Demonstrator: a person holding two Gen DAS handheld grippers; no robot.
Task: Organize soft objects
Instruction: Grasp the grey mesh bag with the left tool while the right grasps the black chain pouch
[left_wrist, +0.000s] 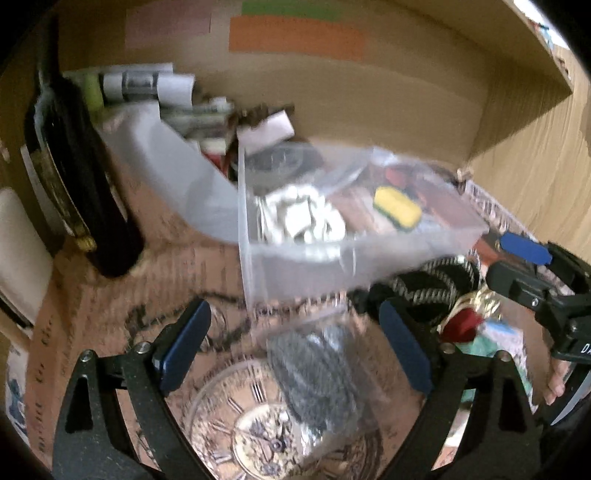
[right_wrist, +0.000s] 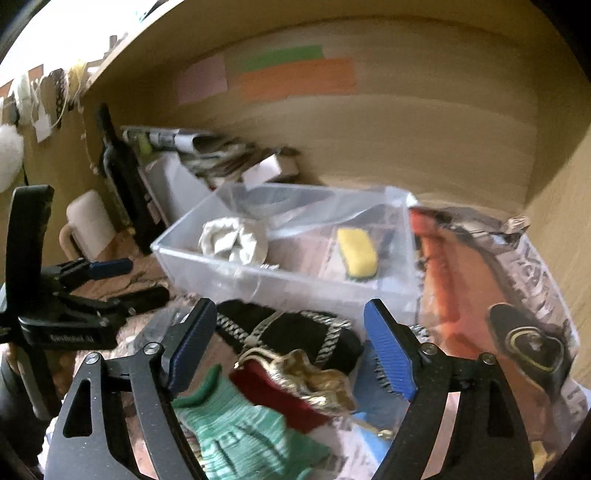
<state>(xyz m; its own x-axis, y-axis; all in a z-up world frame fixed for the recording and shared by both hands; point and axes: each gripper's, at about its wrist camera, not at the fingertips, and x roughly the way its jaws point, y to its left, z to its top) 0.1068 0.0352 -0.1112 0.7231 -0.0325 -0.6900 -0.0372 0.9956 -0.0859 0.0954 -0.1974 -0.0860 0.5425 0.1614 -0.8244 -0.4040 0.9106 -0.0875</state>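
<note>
Left gripper (left_wrist: 295, 343): jaws spread wide, empty, over a grey knitted cloth in a clear wrapper (left_wrist: 314, 380) lying on the clock-print table cover (left_wrist: 229, 424).
Right gripper (right_wrist: 290, 350): jaws wide apart, holding nothing, above a mint-green knitted glove (right_wrist: 236, 432), a dark red and gold fabric piece (right_wrist: 295, 384) and a black cloth with white braided trim (right_wrist: 295, 328).
Bin: clear plastic box (right_wrist: 280, 280) at 12 o'clock of both grippers, already containing a crumpled white cloth (right_wrist: 232, 240) and a yellow sponge (right_wrist: 358, 253).
Step, judged: picking the next soft item for the box.
Doing it well: lower straight, pinch one bunched fold, lift above the near wall before crossing.
Risk: red piece overlapping glove and black cloth; likely dragging neighbours.
Obstacles: dark glass bottle (left_wrist: 74, 177) at 10 o'clock; orange printed bag (right_wrist: 480, 295) at 2 o'clock, touching the box.
</note>
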